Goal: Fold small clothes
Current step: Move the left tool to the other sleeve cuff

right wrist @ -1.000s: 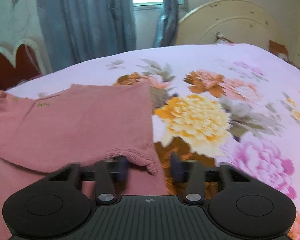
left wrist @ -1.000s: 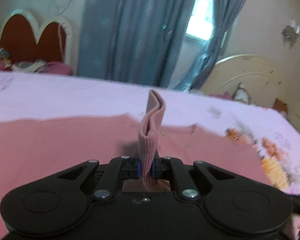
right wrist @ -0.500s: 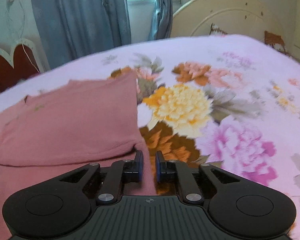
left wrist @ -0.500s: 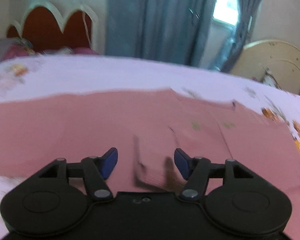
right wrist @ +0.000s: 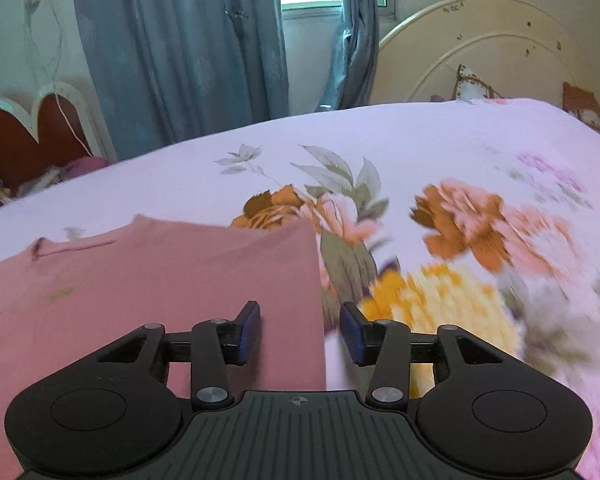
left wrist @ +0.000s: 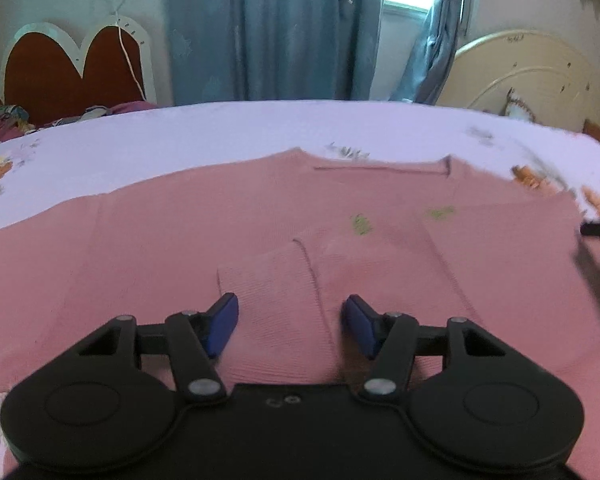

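So the left gripper point(left wrist: 290, 326) was sitting with its jaws spread apart, nothing pinched; the blue pads point(left wrist: 222, 326) stood clear on either side of a ribbed cuff point(left wrist: 276, 300) that lay flat on the cloth just ahead of them, not touching either pad as far as I could see. That cuff belonged to a sleeve folded in across the body of the pink sweater point(left wrist: 180, 240); the sweater itself was spread flat on the bed, neckline point(left wrist: 380, 168) toward the far side, a couple of tiny green marks point(left wrist: 362, 225) on the chest.

Over on the other side, the right gripper point(right wrist: 300, 332) had its jaws opening, and nothing was clamped there either; the straight folded edge of the sweater point(right wrist: 318, 300) ran down between the two pads, with pink cloth under the left pad and bare sheet under the right one. You could also catch a blurry black bit of that gripper at the right edge of the left wrist view.

Under all of it was the floral bedsheet point(right wrist: 460, 152), pale lilac with big orange, yellow and pink flowers; the flowers looked smeared. Further back: blue curtains point(left wrist: 268, 32) over a bright window, a cream round headboard point(right wrist: 480, 52), and a red scalloped headboard point(left wrist: 68, 68) off to the left.
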